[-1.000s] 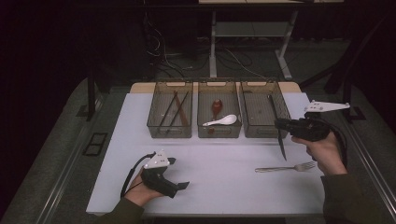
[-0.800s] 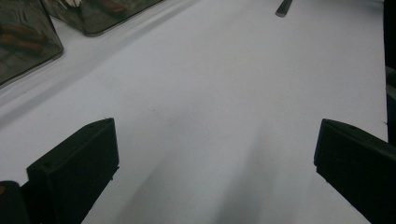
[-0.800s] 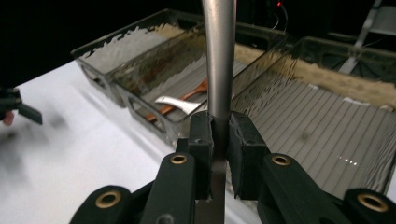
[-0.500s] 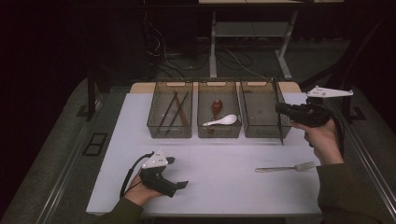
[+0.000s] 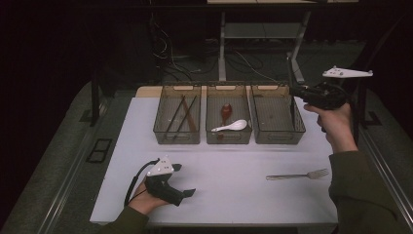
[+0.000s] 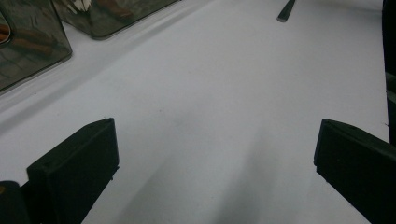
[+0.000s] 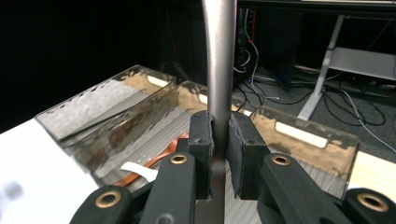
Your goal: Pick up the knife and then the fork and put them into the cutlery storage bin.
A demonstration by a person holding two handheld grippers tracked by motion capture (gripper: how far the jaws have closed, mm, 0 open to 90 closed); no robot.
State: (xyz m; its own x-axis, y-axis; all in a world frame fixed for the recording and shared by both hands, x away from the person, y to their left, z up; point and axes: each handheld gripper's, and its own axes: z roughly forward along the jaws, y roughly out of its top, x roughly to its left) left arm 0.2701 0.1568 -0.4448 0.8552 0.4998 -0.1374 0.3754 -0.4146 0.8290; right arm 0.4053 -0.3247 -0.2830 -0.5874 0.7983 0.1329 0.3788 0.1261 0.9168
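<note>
1: Three bins in the high view. My right gripper [image 5: 293,90] pinches the knife [image 5: 292,107] upright at the far corner of the right bin [image 5: 277,142], with the lower end inside, near the wall. My left gripper [image 5: 184,179] rests on the table [image 5: 234,195], spread, holding nothing.

2: How do you plan to set it down?

1: I would tip the hand so the knife lies along the bin's length, lower it near the floor, then let go. Dropped upright, it would likely clatter or lean on the wall. The fork [image 5: 297,175] lies on the table, well apart.

2: And the left gripper view?

1: My left gripper [image 6: 217,123] has both jaws wide over bare table. The fork's handle end [image 6: 286,11] shows at the top edge, and a bin [image 6: 28,46] at the upper left. It should stay parked.

2: And the right gripper view?

1: My right gripper [image 7: 220,135] is pressed on the knife [image 7: 219,60], with the pads flat against both faces. It is a slim, smooth piece of grey metal, standing straight up between the pads and running out of view at both ends. The right bin [image 7: 303,135] is clear brownish plastic with a ribbed floor. The grip looks centred, so I expect no twist when I tilt it. Smooth steel could slide, so I would tilt slowly.
</note>
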